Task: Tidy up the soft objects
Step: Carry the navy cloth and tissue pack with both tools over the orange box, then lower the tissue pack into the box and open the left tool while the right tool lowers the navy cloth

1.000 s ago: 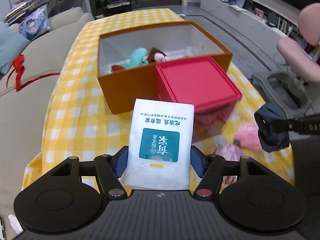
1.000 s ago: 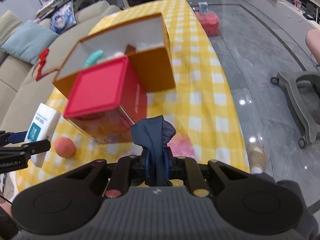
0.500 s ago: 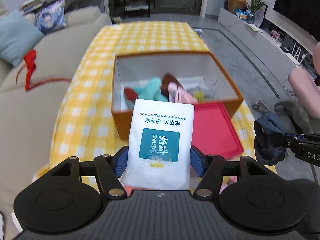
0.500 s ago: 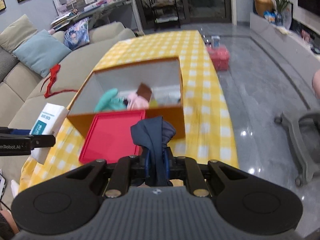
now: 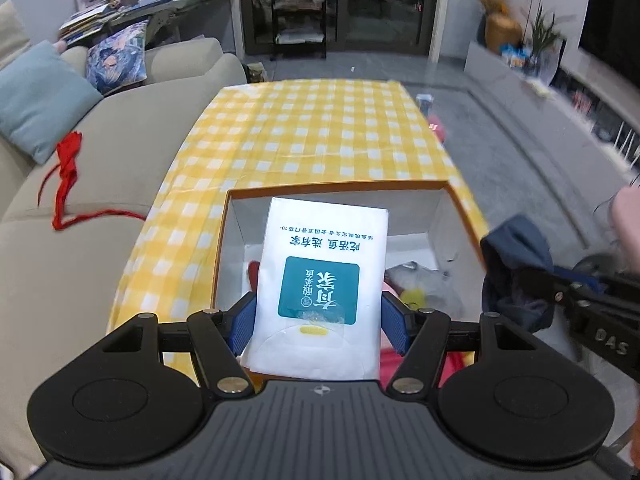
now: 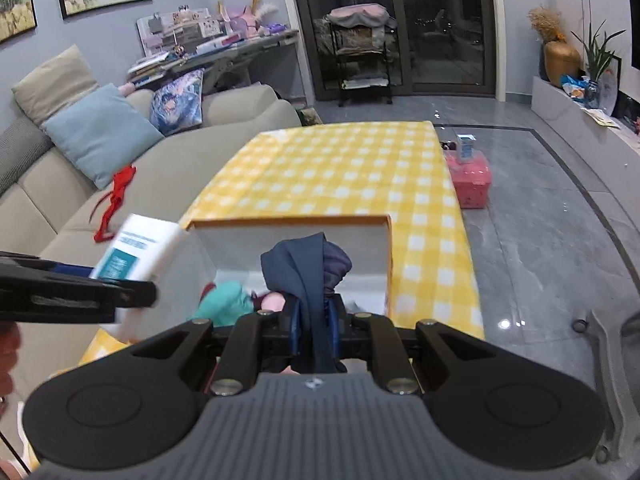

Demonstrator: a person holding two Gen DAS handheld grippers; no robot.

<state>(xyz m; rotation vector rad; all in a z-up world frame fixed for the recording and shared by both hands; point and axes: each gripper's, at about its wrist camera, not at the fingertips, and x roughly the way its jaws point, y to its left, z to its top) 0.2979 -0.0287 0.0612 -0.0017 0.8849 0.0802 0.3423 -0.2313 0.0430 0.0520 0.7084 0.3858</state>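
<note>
My left gripper (image 5: 319, 322) is shut on a white tissue pack (image 5: 324, 280) with a teal label, held above the open orange box (image 5: 340, 189). My right gripper (image 6: 315, 330) is shut on a dark blue cloth (image 6: 308, 276), also held over the orange box (image 6: 288, 222). The cloth (image 5: 516, 264) and the right gripper's finger (image 5: 592, 304) show at the right of the left wrist view. The tissue pack (image 6: 136, 250) shows at the left of the right wrist view. Inside the box lie a teal soft toy (image 6: 224, 304), a pink item (image 6: 276, 300) and a clear bag (image 5: 420, 284).
The box stands on a table with a yellow checked cloth (image 5: 312, 128). A beige sofa (image 5: 80, 208) with a red ribbon (image 5: 66, 168) runs along the left. A pink container (image 6: 470, 180) sits on the grey floor at the right.
Both grippers have moved forward and up over the orange box with their loads. The red lid has dropped out of view below.
</note>
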